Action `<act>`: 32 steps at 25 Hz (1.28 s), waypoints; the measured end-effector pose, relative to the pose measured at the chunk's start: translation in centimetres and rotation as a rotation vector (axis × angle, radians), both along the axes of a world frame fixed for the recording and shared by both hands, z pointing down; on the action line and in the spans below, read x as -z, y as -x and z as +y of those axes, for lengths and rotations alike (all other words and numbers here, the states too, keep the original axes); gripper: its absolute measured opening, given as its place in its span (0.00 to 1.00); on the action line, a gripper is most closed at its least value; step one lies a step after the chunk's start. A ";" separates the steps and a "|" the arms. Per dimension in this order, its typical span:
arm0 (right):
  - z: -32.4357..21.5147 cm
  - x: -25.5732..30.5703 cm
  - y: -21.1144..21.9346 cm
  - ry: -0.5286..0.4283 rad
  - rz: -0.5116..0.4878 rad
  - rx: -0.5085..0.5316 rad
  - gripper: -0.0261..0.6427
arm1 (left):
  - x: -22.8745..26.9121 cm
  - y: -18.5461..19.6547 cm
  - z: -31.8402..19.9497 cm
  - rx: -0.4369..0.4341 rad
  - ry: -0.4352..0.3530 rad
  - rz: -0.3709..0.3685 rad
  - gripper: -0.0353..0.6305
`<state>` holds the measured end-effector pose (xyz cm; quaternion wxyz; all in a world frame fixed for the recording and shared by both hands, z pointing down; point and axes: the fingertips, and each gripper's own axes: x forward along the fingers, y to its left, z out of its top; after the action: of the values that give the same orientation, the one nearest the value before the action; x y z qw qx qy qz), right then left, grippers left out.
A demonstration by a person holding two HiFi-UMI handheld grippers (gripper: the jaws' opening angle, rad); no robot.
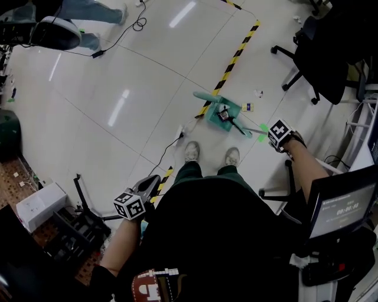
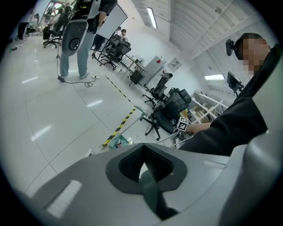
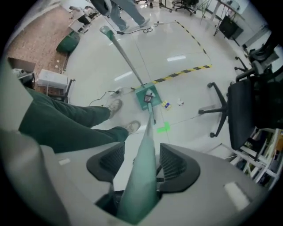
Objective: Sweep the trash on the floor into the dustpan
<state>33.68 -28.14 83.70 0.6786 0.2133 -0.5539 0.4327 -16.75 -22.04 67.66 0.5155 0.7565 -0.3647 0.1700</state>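
Observation:
A teal dustpan (image 1: 216,116) stands on the floor ahead of my shoes, its long handle (image 3: 126,59) rising free. The dark broom head (image 1: 224,113) rests in the pan. My right gripper (image 1: 266,131) is shut on the teal broom handle (image 3: 147,145), which runs between its pads down to the pan (image 3: 144,98). A yellow-and-white wrapper (image 1: 248,107) and a small white scrap (image 1: 258,93) lie just right of the pan. My left gripper (image 1: 153,181) hangs by my left hip, well away from the pan. Its jaws (image 2: 143,165) look shut with nothing held.
A yellow-black tape line (image 1: 233,56) crosses the floor to the dustpan. Black office chairs (image 1: 319,53) stand at right, and a monitor (image 1: 339,206) sits near my right arm. A cable (image 1: 168,150) and power strip lie left of my shoes. Another person's legs (image 1: 88,12) show far left.

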 end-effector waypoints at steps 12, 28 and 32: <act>-7.8 -3.8 -3.4 -0.154 0.146 0.262 0.41 | -1.5 1.1 1.6 0.022 0.029 -0.029 0.05; 0.8 -3.2 -1.0 -0.044 0.099 -0.019 0.41 | -1.9 1.7 2.3 0.037 0.039 -0.018 0.05; 2.0 0.1 -5.1 -0.026 0.146 -0.217 0.41 | -2.1 1.2 1.6 0.036 0.020 0.007 0.05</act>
<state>38.77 -26.17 83.63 0.6635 0.3115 -0.4823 0.4798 -17.93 -20.42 69.76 0.5270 0.7454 -0.3748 0.1619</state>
